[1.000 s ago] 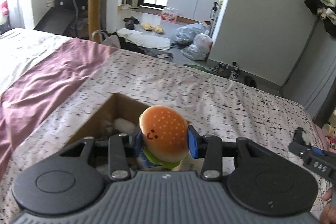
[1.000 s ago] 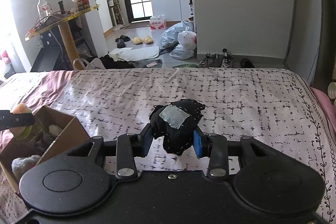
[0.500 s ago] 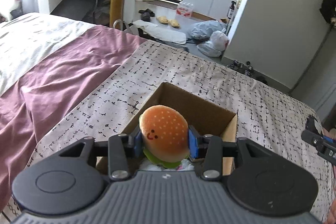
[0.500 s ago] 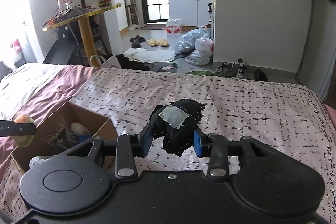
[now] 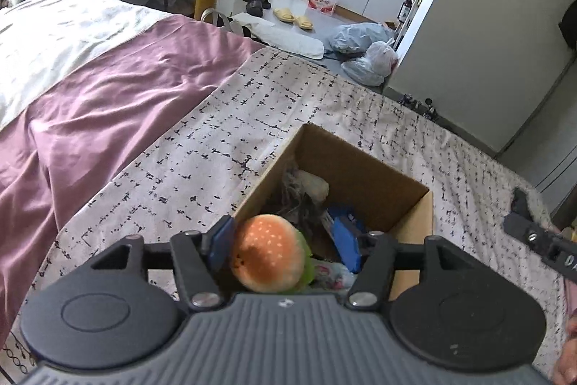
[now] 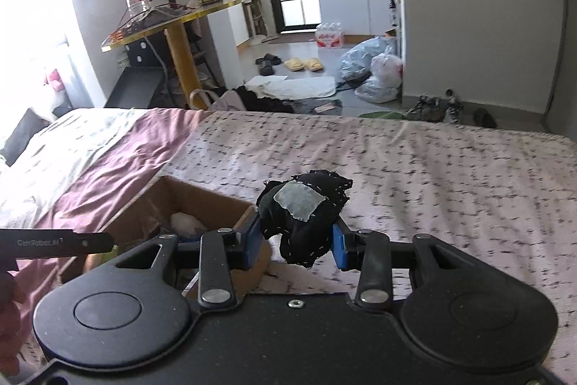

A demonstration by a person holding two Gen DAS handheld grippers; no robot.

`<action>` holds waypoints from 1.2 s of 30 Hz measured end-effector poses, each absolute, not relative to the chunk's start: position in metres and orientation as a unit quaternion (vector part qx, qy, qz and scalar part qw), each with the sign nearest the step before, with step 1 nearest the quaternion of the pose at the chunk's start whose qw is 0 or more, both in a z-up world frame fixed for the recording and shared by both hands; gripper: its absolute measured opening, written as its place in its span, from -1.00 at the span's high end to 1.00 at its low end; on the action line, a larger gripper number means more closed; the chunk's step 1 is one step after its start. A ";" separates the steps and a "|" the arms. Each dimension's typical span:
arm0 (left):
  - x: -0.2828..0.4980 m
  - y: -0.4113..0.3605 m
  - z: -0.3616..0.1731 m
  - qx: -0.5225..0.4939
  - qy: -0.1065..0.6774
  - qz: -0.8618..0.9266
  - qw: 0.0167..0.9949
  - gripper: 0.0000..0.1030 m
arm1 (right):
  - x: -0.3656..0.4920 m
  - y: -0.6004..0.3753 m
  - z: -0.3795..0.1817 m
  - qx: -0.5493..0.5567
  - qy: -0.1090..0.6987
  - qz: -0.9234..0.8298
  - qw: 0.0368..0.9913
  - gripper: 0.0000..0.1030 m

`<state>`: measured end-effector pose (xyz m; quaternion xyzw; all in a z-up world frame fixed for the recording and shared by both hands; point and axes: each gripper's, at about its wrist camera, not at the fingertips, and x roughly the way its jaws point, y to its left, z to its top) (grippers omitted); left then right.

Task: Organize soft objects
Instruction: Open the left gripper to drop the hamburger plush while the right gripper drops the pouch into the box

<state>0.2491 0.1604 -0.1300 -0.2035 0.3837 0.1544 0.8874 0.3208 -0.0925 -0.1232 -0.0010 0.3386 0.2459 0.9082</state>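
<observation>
Your bed (image 5: 202, 168), under its speckled cover, carries everything. Nearest you, your left gripper (image 5: 285, 244) hangs over the cardboard box (image 5: 360, 168); its jaws are opening, and the burger plush (image 5: 268, 257) leans on the left pad, clear of the right one. Your right gripper (image 6: 297, 242), beside the box's right edge, has its jaws clenched on the black cloth bundle (image 6: 303, 219). Farther off, a purple sheet (image 5: 90, 103) covers the bed's left side, and yellow slippers (image 6: 303, 64) lie on the floor beyond.

"GenRobot.AI" on left tongs (image 6: 57, 242)
</observation>
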 end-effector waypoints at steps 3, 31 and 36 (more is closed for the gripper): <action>0.249 0.164 -0.129 -0.204 0.381 0.168 0.886 -0.22 | 0.319 -0.079 -0.124 -0.008 0.339 0.258 0.905 0.25; 0.226 0.166 -0.085 -0.207 0.385 0.149 0.887 -0.49 | 0.269 -0.080 -0.111 0.031 0.374 0.285 0.882 -0.21; 0.212 0.159 -0.077 -0.193 0.398 0.143 0.885 -0.61 | 0.254 -0.096 -0.101 0.051 0.381 0.263 0.885 -0.21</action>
